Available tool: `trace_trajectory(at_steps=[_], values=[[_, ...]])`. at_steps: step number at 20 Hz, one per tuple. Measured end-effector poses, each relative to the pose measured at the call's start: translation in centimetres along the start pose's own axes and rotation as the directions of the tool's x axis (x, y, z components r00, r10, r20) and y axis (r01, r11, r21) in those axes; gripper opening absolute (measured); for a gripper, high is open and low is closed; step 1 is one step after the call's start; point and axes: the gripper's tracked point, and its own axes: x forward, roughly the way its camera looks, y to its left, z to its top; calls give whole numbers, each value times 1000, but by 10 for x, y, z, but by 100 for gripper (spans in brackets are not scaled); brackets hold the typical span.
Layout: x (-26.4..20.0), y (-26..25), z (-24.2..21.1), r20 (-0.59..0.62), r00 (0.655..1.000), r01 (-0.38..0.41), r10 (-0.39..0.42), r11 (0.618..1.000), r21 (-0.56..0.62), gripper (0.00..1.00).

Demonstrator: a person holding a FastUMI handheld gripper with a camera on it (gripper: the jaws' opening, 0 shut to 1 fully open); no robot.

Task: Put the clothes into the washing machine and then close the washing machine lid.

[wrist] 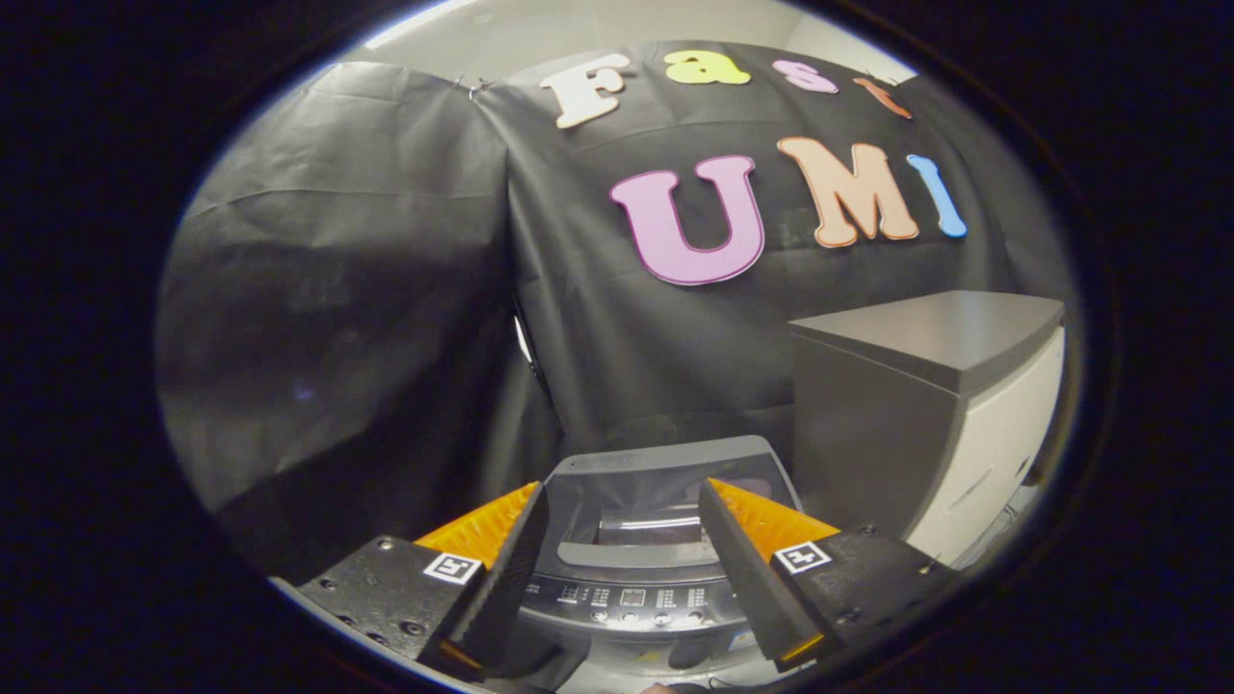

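Looking along our gripper (625,496), we see its fingers spread apart with nothing between them. Just ahead and below sits the washer (665,540): its control panel (631,598) lies nearest us, and beyond that the lid (665,482) lies down flat. Farther right stands a grey cabinet (925,405), just beside the washer. Black cloth (386,289) hangs behind everything.

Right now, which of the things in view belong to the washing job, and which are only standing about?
For the job:
- washing machine, seen between and beyond the fingers, its lid down
- control panel on its near edge
- tool, fingers apart, holding nothing

Not for the job:
- grey-topped cabinet, beside the machine
- black cloth wall behind both
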Motion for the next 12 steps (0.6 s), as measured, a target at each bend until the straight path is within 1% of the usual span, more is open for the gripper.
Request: trace_trajectory(at_steps=[3, 5, 12], values=[[-28, -10, -12, -3, 1000, 11, -11, 999, -41, 95], [-44, -15, -17, 10, 1000, 20, -20, 999, -46, 95], [-105, -30, -37, 64, 997, 54, -53, 998, -14, 95]])
